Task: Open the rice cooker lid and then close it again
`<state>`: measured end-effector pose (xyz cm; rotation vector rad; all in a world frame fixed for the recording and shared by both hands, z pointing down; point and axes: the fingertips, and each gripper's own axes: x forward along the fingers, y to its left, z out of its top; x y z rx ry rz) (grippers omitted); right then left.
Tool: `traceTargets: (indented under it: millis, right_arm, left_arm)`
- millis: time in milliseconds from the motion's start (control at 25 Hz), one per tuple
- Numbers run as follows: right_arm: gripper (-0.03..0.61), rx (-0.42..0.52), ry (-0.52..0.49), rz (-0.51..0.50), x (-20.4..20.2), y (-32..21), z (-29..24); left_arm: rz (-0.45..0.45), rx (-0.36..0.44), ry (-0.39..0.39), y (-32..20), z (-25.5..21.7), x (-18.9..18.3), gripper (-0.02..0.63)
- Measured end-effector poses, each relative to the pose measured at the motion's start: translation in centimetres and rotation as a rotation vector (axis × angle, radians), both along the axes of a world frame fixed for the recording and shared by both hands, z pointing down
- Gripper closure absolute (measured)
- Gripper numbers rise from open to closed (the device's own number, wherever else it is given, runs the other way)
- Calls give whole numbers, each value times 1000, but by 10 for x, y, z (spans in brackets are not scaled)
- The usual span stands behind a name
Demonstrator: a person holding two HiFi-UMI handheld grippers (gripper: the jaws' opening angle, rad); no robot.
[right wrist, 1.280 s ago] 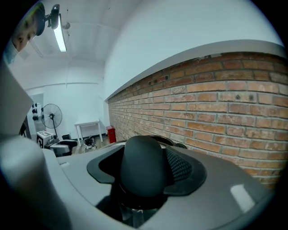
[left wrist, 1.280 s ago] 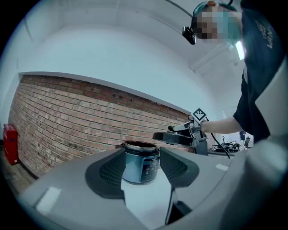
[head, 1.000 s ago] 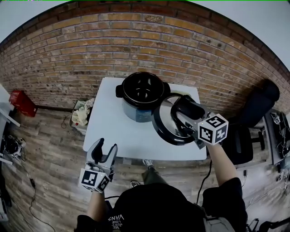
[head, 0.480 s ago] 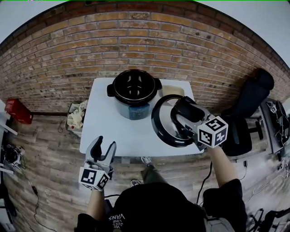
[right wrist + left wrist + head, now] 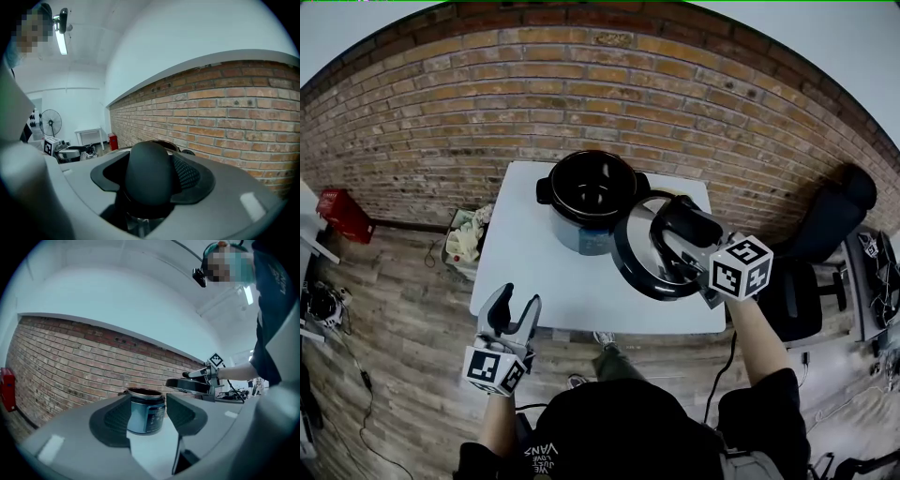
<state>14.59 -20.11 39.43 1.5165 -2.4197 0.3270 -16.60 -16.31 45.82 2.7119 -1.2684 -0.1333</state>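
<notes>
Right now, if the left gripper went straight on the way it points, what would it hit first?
Probably the open rice cooker: it stands dead ahead, framed by the left gripper's open, empty jaws, beyond some white table. Depth is hard to judge.

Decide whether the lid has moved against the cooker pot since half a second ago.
Yes. The lid has shifted left, toward the pot, and now overlaps its right side in the head view.

Right gripper point(image 5: 673, 234) is held out front, arm stretched, tipped slightly down, jaws clamped on the lid handle point(image 5: 149, 176). Left gripper point(image 5: 514, 305) hangs low and level, jaws apart, empty.
</notes>
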Motion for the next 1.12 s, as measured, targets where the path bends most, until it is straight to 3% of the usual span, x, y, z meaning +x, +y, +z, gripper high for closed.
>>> traceTargets:
  millis: [600, 1120]
  right_arm:
    - [287, 18, 43, -134, -45, -104, -10]
    - [287, -11, 89, -222, -72, -189, 19]
  left_arm:
    - [-161, -18, 31, -26, -7, -36, 397]
    - [-297, -42, -8, -38, 1, -50, 398]
